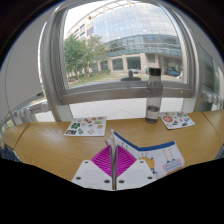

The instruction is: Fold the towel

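The gripper (115,165) hangs above a wooden table (55,145), its fingers (100,172) drawn together and clamped on the edge of a white, blue-trimmed towel (152,152) that spreads over the table just ahead of them. Beyond stand a bottle (153,98) and two printed cards (86,126), below a window (120,45) facing a glass building.

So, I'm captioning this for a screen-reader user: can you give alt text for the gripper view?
The tool is shut, its pink pads pressed together with nothing between them, above a wooden table. Just ahead lies a white and blue booklet; beyond are a clear bottle, two picture cards and a large window onto a glass building. No towel shows.
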The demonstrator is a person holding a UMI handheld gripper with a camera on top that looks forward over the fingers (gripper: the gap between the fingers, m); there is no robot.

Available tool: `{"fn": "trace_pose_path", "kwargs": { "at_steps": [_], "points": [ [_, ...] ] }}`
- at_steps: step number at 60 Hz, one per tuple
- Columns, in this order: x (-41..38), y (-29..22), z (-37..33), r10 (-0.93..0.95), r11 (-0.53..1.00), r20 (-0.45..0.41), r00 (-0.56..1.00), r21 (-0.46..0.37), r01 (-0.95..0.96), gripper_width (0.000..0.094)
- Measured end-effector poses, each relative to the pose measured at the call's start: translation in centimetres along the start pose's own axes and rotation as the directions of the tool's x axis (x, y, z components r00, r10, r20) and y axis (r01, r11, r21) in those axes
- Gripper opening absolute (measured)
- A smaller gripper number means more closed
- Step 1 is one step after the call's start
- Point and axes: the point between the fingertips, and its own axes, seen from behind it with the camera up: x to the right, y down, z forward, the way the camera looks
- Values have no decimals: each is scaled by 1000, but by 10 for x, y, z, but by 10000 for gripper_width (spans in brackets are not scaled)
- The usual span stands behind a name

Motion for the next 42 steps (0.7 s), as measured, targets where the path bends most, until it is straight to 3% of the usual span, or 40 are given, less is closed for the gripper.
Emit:
{"fn": "trace_pose_path", "kwargs": {
  "at_steps": [11,22,26,30,33,36,42],
  "points": [
    [96,-40,-26,21,998,-59,998,58,-17,26],
    [203,-4,-3,43,998,-126,991,-35,-48,31],
    [239,13,5,28,998,-181,983,-52,-38,167],
    [265,25,8,-14,997,-231,973,-82,-5,190],
    [275,29,8,-20,997,-249,968,-82,-1,329],
    [279,26,5,-11,998,-257,966,-66,-6,458],
    [267,3,-6,9,1000,-226,974,-11,-12,551]
  ]
}}
